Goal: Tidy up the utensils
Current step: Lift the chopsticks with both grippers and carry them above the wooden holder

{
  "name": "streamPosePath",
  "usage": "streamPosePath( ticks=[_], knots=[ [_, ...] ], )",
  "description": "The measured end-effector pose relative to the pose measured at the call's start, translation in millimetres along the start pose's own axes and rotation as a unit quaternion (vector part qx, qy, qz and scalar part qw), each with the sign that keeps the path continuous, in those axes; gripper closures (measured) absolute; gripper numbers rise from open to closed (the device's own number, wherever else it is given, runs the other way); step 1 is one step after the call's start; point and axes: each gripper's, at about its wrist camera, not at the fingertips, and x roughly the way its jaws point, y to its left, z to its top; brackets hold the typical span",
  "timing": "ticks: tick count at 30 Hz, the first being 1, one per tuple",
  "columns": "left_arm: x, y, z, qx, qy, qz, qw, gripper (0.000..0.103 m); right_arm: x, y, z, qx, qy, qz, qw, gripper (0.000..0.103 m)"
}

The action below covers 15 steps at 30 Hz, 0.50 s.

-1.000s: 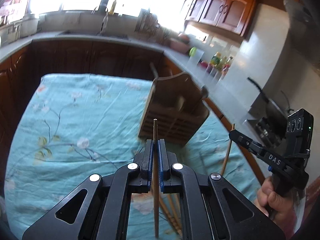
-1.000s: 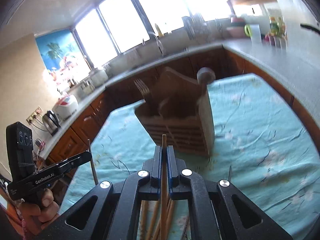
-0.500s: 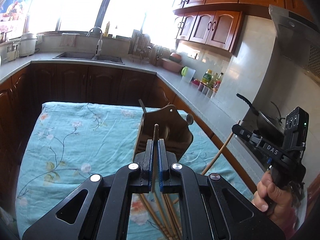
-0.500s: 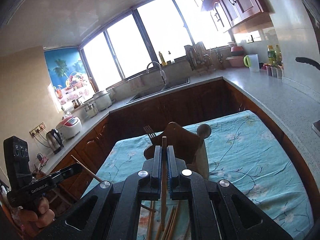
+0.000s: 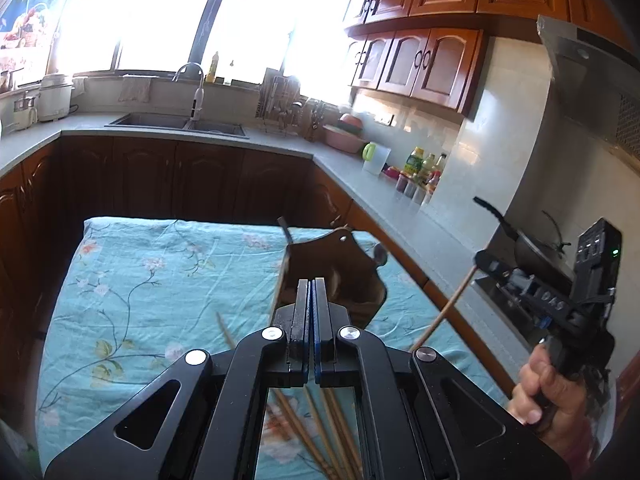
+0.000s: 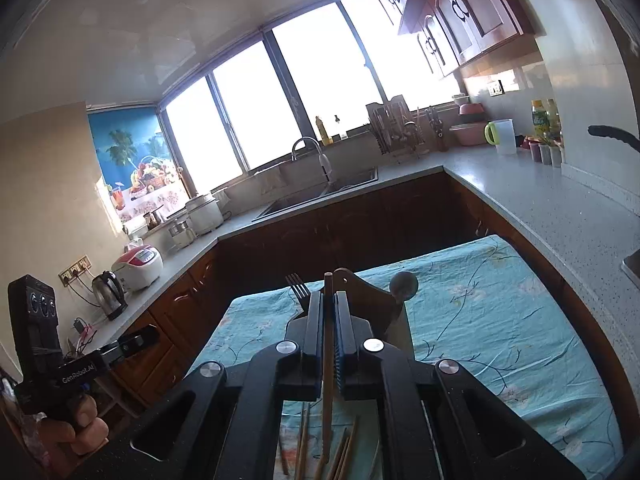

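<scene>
A dark wooden utensil holder (image 5: 332,276) stands on the turquoise floral cloth (image 5: 160,280), with a fork (image 6: 298,286) and a spoon (image 6: 404,285) standing in it. My left gripper (image 5: 312,282) is shut, and no chopstick shows between its fingers. My right gripper (image 6: 329,294) is shut on a wooden chopstick (image 6: 328,360); in the left wrist view that chopstick (image 5: 444,312) slants down from the right gripper (image 5: 486,260). Several loose chopsticks (image 5: 320,432) lie on the cloth below both grippers. The left gripper also shows in the right wrist view (image 6: 140,340).
A grey counter (image 6: 540,200) runs round the room with a sink (image 5: 176,124), a dish rack (image 6: 396,128), bottles (image 5: 420,168), a kettle (image 6: 108,294) and a rice cooker (image 6: 138,266). A pan (image 5: 532,248) sits on the stove at the right.
Both grippers rose and tilted up, away from the holder. The chopstick seen in my left gripper's fingers no longer shows there; one more chopstick lies on the cloth. The right keeps its chopstick.
</scene>
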Motion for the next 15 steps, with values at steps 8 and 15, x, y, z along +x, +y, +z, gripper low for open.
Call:
streamPosePath(
  ticks=[8,15],
  knots=[
    [57.9,45.8,-24.6,-0.046,0.079,0.048,0.9947,0.099,-2.8,-7.4,-3.7,0.017,0.003,0.009,1.0,0.098],
    [158.4,81.3,-60.1,-0.074,0.185,0.092,0.9756,0.084,-11.9,-12.3,-7.3,0.029,-0.001,0.024,0.999,0.098]
  ],
)
